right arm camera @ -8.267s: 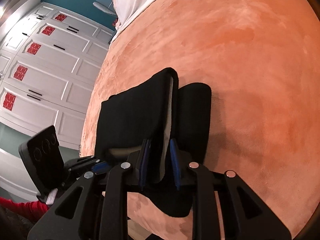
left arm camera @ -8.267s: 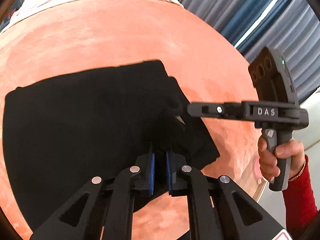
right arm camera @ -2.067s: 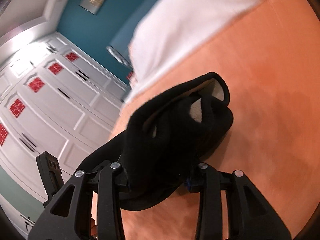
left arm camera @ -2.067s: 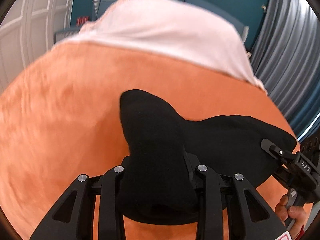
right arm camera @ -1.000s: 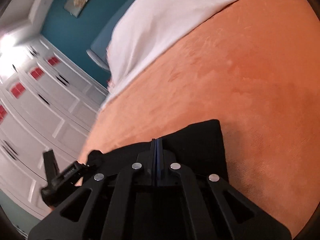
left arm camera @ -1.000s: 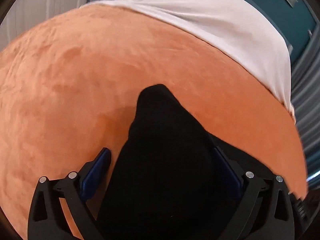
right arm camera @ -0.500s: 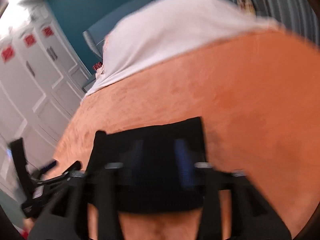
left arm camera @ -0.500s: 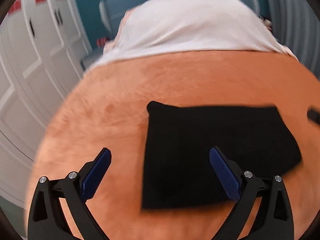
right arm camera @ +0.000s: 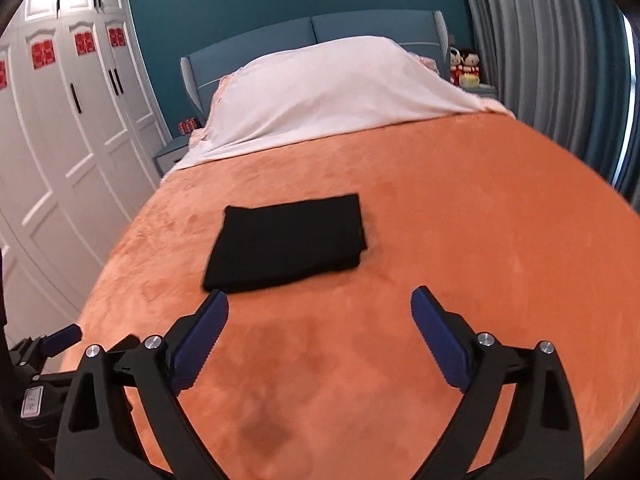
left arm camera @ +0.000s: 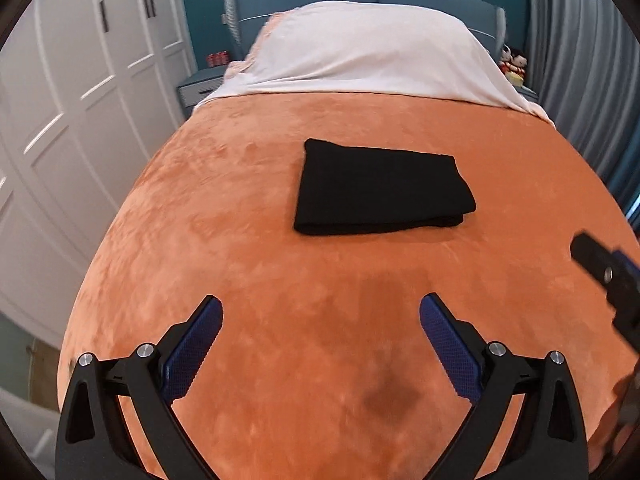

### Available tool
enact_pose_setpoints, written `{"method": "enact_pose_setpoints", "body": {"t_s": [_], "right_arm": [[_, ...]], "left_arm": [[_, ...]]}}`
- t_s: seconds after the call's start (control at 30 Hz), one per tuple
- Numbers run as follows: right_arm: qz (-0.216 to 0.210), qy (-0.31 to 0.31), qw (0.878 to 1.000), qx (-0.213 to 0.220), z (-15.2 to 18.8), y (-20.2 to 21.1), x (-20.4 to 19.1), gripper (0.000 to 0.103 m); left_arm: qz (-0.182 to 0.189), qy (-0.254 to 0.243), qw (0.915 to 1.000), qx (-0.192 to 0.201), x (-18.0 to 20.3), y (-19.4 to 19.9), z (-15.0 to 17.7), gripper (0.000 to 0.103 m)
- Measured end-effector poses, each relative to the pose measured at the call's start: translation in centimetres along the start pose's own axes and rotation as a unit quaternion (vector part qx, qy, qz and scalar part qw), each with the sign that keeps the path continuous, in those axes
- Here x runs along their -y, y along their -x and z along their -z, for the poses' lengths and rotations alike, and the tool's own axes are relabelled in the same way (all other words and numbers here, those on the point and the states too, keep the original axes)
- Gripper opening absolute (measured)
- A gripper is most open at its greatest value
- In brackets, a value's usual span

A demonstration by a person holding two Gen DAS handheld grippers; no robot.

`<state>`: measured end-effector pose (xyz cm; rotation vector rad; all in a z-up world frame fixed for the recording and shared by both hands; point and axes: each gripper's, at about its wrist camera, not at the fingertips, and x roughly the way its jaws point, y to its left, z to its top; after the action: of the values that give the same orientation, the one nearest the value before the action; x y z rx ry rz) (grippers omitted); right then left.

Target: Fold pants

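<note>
The black pants (left arm camera: 380, 188) lie folded into a flat rectangle on the orange bedspread (left arm camera: 280, 280); they also show in the right wrist view (right arm camera: 288, 242). My left gripper (left arm camera: 320, 312) is open and empty, held back from the pants above the bedspread. My right gripper (right arm camera: 320, 304) is open and empty, just short of the pants' near edge. The right gripper's tip (left arm camera: 600, 264) shows at the right edge of the left wrist view, and the left gripper (right arm camera: 44, 344) at the lower left of the right wrist view.
A white sheet over pillows (left arm camera: 368, 56) lies at the head of the bed before a blue headboard (right arm camera: 312, 36). White wardrobe doors (left arm camera: 72, 100) stand on the left, grey curtains (right arm camera: 540, 40) on the right. Nightstands (left arm camera: 198, 90) flank the bed.
Both grippers let go of the pants, opened wide and drew back from them. The pants now lie flat and folded on the bedspread.
</note>
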<state>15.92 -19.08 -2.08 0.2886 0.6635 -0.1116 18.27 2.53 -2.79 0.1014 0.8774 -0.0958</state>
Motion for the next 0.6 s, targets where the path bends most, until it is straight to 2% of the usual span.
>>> {"method": "enact_pose_setpoints", "body": {"t_s": [0.17,0.4,0.6], "right_arm": [[-0.003,-0.007,1.000,-0.001,1.7,3.7,-0.3,0.093],[-0.001,0.014,1.000,0.006,2.4,7.0,-0.9,0.097],[0.005,0.038,0.999,0.009,3.6,9.1,-1.4,0.097]], "left_arm": [[-0.015,0.011,0.9998,0.011,-0.9,2.9,1.3,0.098],[-0.027,-0.001,0.9993,0.024,-0.9,6.3,2.9,0.098],[-0.029,-0.014,0.9991,0.026,-0.5,7.5,3.7,0.098]]}}
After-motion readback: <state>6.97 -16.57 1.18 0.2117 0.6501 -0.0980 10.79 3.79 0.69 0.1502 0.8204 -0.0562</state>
